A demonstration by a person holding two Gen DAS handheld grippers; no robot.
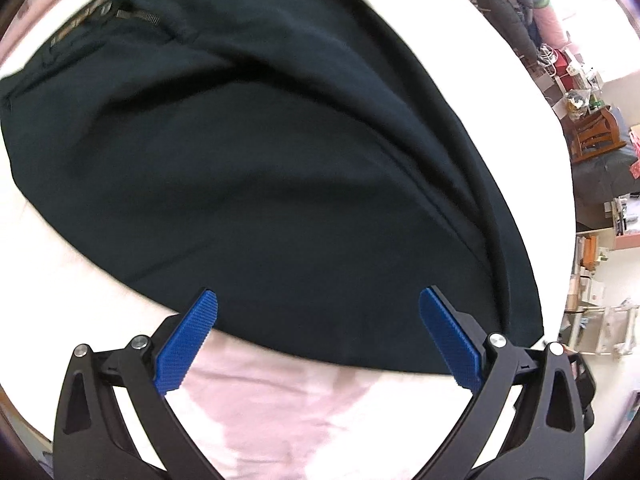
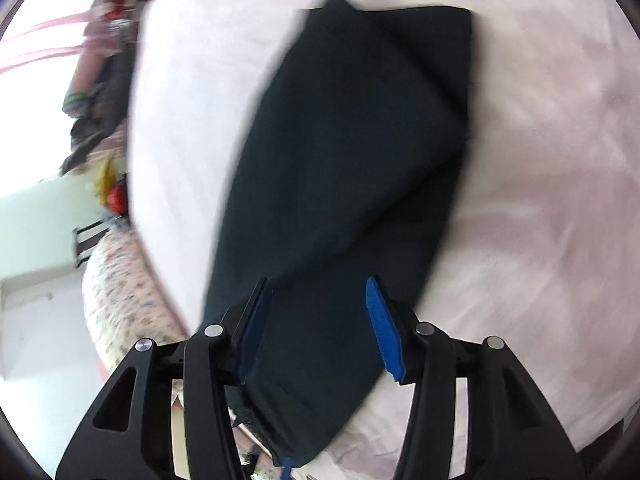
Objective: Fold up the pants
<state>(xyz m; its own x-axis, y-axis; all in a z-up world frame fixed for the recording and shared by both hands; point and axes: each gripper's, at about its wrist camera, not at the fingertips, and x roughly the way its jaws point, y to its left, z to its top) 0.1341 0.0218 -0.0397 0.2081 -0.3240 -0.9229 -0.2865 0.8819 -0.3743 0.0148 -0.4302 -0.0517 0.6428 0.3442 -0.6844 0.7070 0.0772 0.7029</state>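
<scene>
Dark navy pants (image 1: pixel 260 168) lie spread on a pale pink sheet, waistband with zipper at the upper left of the left wrist view. My left gripper (image 1: pixel 318 304) is open, its blue pads (image 1: pixel 188 340) hovering over the near edge of the pants, holding nothing. In the right wrist view the pants (image 2: pixel 344 152) run as a folded strip away from me. My right gripper (image 2: pixel 320 292) is open above the near end of that strip, empty. The view is motion-blurred.
The pink sheet (image 1: pixel 280 408) covers a bed whose edge (image 2: pixel 144 208) falls off at the left in the right wrist view. A floral cushion (image 2: pixel 120 304) lies below that edge. A cluttered room with a chair (image 1: pixel 592 136) and shelves lies to the right.
</scene>
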